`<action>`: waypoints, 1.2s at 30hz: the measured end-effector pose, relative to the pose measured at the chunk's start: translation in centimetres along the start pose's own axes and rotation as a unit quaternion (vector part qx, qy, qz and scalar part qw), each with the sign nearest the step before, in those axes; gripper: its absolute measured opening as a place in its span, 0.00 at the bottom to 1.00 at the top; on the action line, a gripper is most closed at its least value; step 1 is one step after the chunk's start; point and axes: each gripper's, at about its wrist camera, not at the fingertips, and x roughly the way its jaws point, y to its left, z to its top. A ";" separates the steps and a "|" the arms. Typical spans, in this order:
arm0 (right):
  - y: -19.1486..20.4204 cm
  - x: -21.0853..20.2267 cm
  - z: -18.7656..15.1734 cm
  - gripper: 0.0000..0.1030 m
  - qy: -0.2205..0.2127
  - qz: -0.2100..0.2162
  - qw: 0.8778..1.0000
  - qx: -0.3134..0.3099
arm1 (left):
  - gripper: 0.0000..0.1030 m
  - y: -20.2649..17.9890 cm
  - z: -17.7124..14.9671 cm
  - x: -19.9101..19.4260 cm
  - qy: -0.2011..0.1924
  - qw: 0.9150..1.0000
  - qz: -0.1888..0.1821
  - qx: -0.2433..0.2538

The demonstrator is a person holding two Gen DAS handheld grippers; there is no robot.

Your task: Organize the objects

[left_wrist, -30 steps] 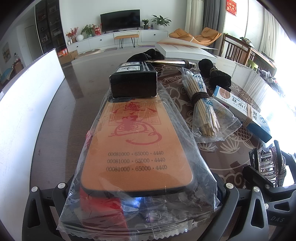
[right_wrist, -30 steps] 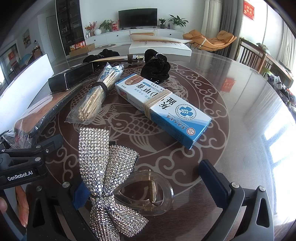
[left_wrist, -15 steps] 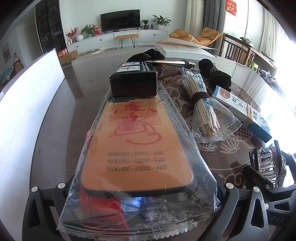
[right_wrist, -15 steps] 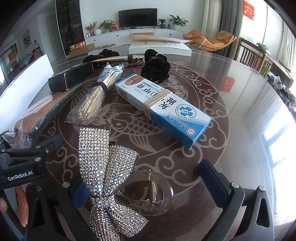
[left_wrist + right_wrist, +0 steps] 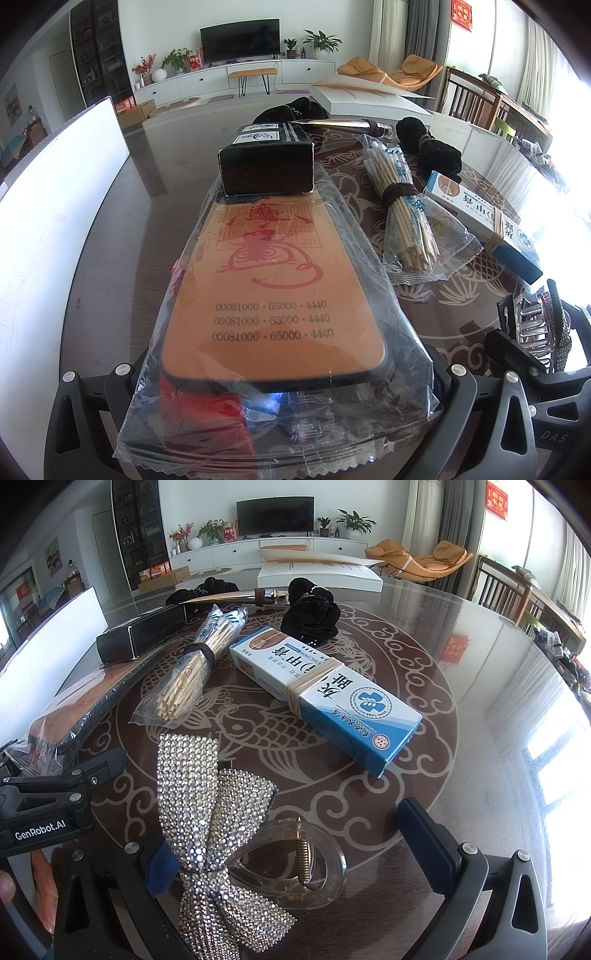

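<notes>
The left gripper (image 5: 273, 398) is sitting w/ its fingers spread wide, either side of the near end of the plastic-wrapped orange pad (image 5: 273, 295). The wrapper edge is filling the gap, but whether the pads are actually pressing it I can't tell; looks more like straddling than clamping. The pad is lying flat on the worktop (image 5: 147, 206), running lengthwise away from the camera, its far end butting against the black box (image 5: 266, 166). Probably they're being lined up end to end as one row.

The right gripper (image 5: 295, 853) is also standing apart, the rhinestone bow hair clip (image 5: 207, 812) lying between its fingers. The bow's knot is resting against the left blue pad (image 5: 160, 864); the right pad is well clear of the clear claw part. So nothing is being squeezed there, and the clip is resting on the worktop, judging by how it lies.

The rest is laid roughly parallel: the cotton swab bundle (image 5: 188, 679) just beside the pad, then the blue-white carton (image 5: 325, 698), w/ a black scrunchie (image 5: 310, 616) behind it.

Vs. the earlier frames: nothing is differing. Both grippers and every item are sitting in the same spots, so this is looking like a pause before either grasp closes.
</notes>
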 end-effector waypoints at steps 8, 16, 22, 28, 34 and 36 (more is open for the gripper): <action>0.0 0.0 0.0 1.00 0.000 0.000 1.000 0.000 | 1.00 0.0 0.0 0.0 0.000 1.000 0.006 -0.008; 0.0 0.0 0.0 1.00 0.000 0.000 1.000 0.000 | 1.00 0.0 0.1 0.1 0.000 1.000 0.008 -0.012; 0.0 0.0 0.0 1.00 0.000 0.000 1.000 0.000 | 1.00 0.0 0.1 0.1 0.000 1.000 0.008 -0.012; -0.1 0.0 0.0 1.00 0.000 0.000 1.000 0.000 | 1.00 0.0 0.1 0.1 0.000 1.000 0.008 -0.012; -0.1 0.0 0.0 1.00 0.000 0.000 1.000 0.000 | 1.00 -0.1 0.2 0.1 0.000 1.000 0.015 -0.020; -0.1 0.0 0.0 1.00 0.000 0.000 1.000 0.000 | 1.00 -0.2 0.2 0.1 0.000 1.000 0.015 -0.020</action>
